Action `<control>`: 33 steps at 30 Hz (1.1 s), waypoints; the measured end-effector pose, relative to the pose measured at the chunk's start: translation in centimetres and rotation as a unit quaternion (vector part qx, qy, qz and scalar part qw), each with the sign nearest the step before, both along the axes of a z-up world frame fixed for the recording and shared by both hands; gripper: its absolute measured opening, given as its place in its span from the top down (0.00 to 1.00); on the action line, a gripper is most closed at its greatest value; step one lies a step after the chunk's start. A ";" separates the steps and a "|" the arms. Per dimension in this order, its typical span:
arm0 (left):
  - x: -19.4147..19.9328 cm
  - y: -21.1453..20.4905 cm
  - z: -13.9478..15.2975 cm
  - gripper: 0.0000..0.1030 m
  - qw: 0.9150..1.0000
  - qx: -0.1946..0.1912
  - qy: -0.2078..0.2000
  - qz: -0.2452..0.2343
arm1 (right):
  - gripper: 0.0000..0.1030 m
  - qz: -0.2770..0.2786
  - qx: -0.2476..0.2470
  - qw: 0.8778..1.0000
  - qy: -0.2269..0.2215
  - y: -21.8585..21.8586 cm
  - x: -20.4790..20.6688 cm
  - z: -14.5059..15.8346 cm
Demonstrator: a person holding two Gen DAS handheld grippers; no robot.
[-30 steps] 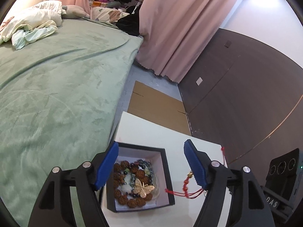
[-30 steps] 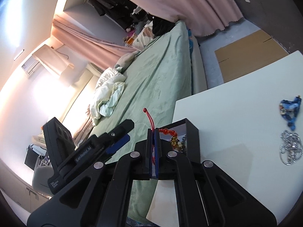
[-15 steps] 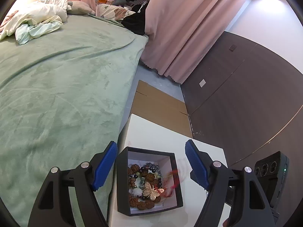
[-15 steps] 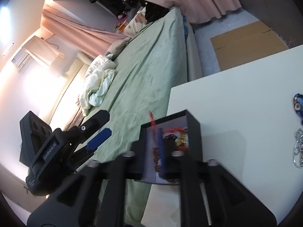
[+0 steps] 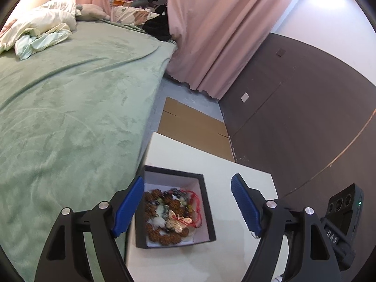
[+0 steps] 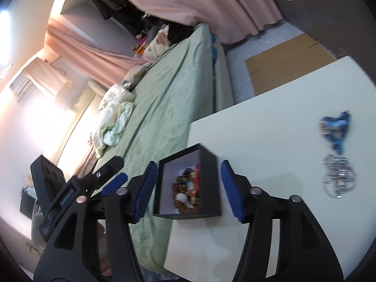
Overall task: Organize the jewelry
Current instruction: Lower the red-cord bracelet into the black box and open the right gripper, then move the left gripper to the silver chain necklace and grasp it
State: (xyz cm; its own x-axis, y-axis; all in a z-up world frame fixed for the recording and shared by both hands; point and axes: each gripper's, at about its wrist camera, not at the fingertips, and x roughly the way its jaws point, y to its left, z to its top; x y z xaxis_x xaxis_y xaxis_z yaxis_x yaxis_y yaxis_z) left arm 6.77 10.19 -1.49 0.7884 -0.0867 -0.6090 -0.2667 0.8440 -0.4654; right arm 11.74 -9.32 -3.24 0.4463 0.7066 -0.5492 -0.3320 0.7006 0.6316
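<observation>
You're hovering both grippers spread wide, empty; silver chain [image 6: 338, 178] at 3 o'clock looks light, slinky, so pinch a loop.

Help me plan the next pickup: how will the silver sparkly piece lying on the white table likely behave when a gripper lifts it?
The silver piece looks like linked loops in a loose heap, so it will probably hang limp and swing. It seems light. Its glittery surface looks hard, so it may slip between the fingers; its flatness on the table suggests a low pinch.

Both the left gripper [image 5: 186, 205] and right gripper [image 6: 188, 189] hover with jaws spread wide.
</observation>
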 end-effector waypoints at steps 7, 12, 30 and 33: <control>0.3 -4.1 0.1 0.25 0.999 0.045 0.001 -0.027 | 0.43 -0.041 -0.032 0.998 0.023 -4.9 -0.2 -0.7; 0.5 -6.7 -0.2 0.15 0.997 0.060 -0.002 -0.046 | 0.39 -0.057 -0.049 0.997 0.030 -7.6 -0.9 -1.1; 2.9 -15.5 -2.7 0.08 0.988 0.103 0.015 -0.115 | 0.13 -0.144 -0.067 0.983 0.087 -16.1 -1.0 -2.7; 3.6 -16.6 -3.3 0.08 0.986 0.104 0.020 -0.131 | 0.13 -0.152 -0.070 0.981 0.096 -16.8 -0.7 -2.9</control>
